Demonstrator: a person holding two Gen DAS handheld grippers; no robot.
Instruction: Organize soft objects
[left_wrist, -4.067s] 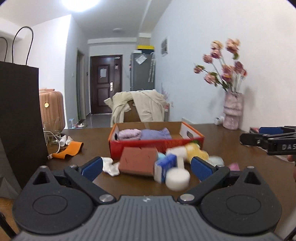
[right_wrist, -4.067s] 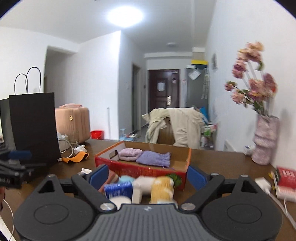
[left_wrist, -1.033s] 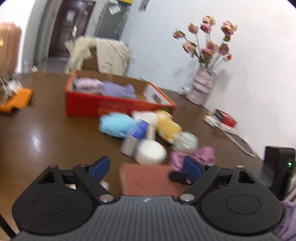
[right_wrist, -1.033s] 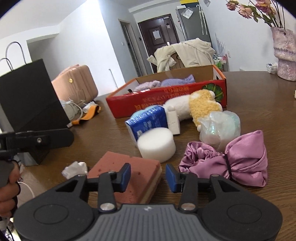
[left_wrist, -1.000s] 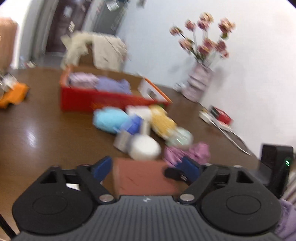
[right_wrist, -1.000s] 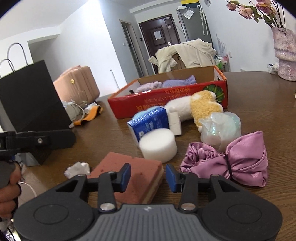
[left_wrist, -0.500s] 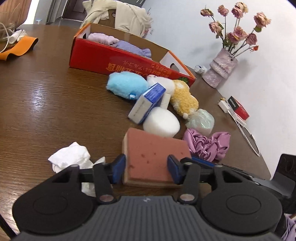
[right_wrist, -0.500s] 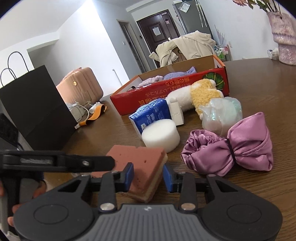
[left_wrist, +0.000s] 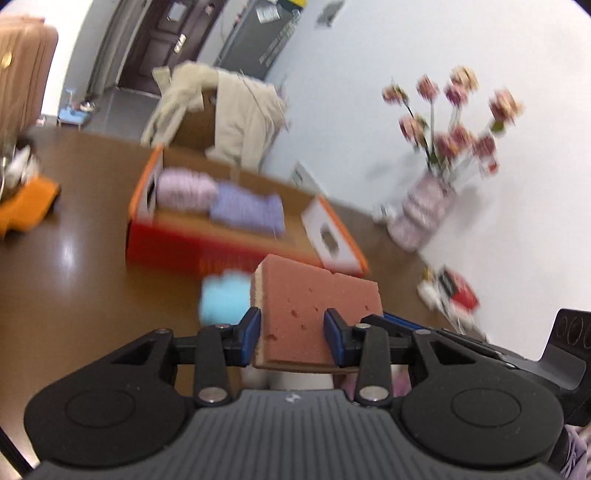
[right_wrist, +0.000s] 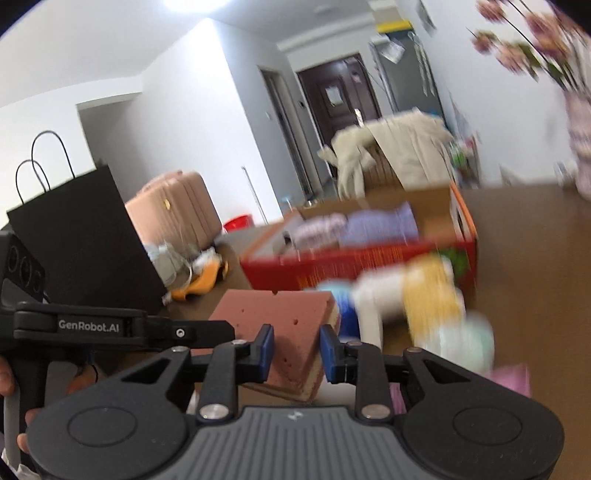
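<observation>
Gripping the sponge (left_wrist: 314, 306) from both sides now, the two grippers share one load: the left gripper (left_wrist: 292, 334) has its blue pads pressed into the near end, jaws narrowed and just been closing, the sponge wedged between them and jutting out ahead of the fingertips. The right gripper (right_wrist: 296, 349) pinches a corner of the same sponge, its jaws also just been closing, standing fairly narrow, with the slab running forward and to the left of its fingers. The sponge is off the table (left_wrist: 74, 295), carried in the air. Beyond the fingertips sits the red box (left_wrist: 207, 240), purple cloths already lying inside; short of it, below and past the sponge, a blue plush (left_wrist: 223, 295) and a yellow plush (right_wrist: 430, 295) wait on the table, blurred. This looks like the carry step, sponge bound for the box. Next move calls for keeping both grips even, clearing the near wall, then letting go over a bare patch inside.
</observation>
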